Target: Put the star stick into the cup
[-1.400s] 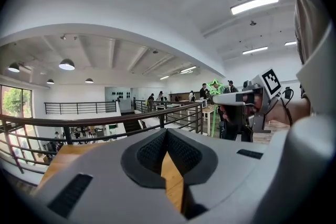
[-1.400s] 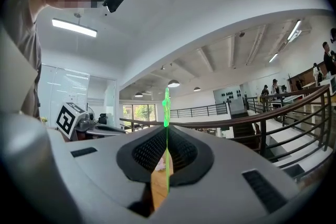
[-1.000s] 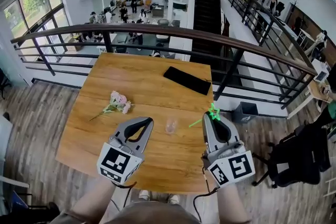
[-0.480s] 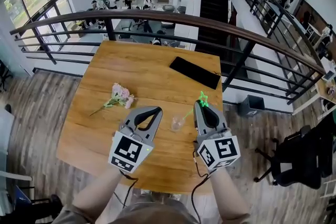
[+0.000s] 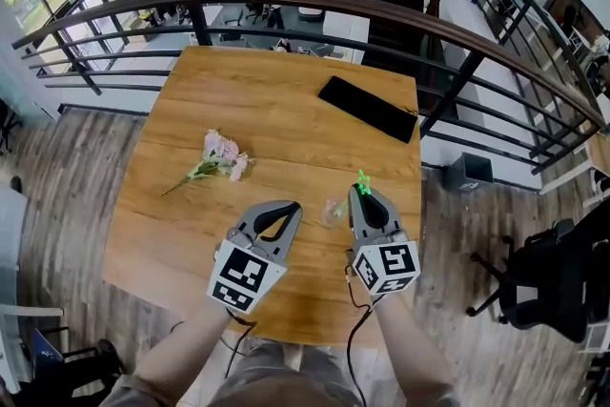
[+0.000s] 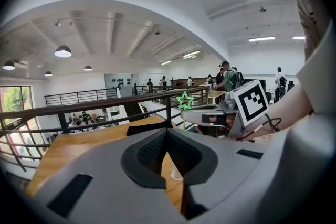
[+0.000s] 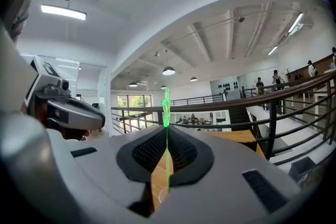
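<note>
The right gripper [image 5: 361,193] is clamped on the thin green star-topped stick [image 5: 362,178], held upright just right of the small clear plastic cup [image 5: 334,208]. The left gripper [image 5: 290,209], jaws together and empty, hovers just left of the cup. A pink flower sprig [image 5: 221,157] and a flat black slab [image 5: 369,108] lie beyond the cup, well apart from it.

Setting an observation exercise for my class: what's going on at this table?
A person holds a tool in each hand over the wooden table. The right tool is shut on the green star stick, holding it upright over the clear cup. The left tool is shut and empty beside it. Pink flowers lie farther off.
</note>
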Motion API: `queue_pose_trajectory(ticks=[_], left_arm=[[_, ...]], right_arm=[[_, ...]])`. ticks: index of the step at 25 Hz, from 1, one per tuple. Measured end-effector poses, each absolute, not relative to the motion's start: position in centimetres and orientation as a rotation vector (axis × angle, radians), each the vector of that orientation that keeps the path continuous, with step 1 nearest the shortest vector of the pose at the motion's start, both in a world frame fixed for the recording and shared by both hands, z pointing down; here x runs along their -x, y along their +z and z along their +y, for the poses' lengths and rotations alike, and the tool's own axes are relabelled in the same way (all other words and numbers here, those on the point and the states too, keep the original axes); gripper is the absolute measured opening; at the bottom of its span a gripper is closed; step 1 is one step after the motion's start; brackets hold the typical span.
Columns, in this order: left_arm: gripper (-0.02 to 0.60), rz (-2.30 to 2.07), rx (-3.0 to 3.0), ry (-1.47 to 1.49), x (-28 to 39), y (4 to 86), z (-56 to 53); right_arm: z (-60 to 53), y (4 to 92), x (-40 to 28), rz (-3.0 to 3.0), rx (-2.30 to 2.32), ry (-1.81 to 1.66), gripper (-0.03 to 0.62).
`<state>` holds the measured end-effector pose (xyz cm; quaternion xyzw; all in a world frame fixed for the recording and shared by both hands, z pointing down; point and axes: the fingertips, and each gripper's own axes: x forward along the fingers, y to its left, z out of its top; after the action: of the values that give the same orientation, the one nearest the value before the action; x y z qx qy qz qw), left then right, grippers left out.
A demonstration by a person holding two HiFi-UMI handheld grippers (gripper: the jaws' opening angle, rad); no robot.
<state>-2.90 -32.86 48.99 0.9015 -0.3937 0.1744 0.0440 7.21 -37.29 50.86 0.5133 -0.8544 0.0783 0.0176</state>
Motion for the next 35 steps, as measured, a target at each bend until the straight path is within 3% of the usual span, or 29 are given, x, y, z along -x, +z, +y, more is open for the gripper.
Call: queue_pose_trajectory(ticks=[14, 15, 17, 18, 23, 33, 35], left_arm=[[0.015, -1.148, -2.644, 0.512, 2.6, 53.2, -31.2], [0.015, -1.147, -2.645, 0.511, 2.6, 53.2, -31.2], [0.015, -1.141, -2.644, 0.516, 2.5, 53.1, -30.9], [0.015, -1.139, -2.642, 0.521, 2.5, 53.1, -30.8], [0.015, -1.159, -2.664, 0.512, 2.5, 51.4, -30.9], [0.015, -1.275, -2.821, 0.396, 3.4, 41.6, -31.2], [0.015, -1.297, -2.863, 0.371, 3.3, 39.5, -30.7]], right_arm=[[-35.9, 58.7, -6.3, -2.525, -1.416, 0.32, 0.034], [-35.8, 59.0, -6.2, -2.518, -1.396, 0.338, 0.057], [-35.6, 59.2, -6.1, -2.511, -1.365, 0.373, 0.214], [-35.5, 59.1, -6.2, -2.508, -1.359, 0.377, 0.253], [-35.0, 55.9, -6.8, -2.534, -1.368, 0.301, 0.322], [-32.2, 42.8, -8.5, -2.683, -1.469, 0.128, 0.321], [-31.1, 40.4, -9.2, -2.67, -1.499, 0.066, 0.222]])
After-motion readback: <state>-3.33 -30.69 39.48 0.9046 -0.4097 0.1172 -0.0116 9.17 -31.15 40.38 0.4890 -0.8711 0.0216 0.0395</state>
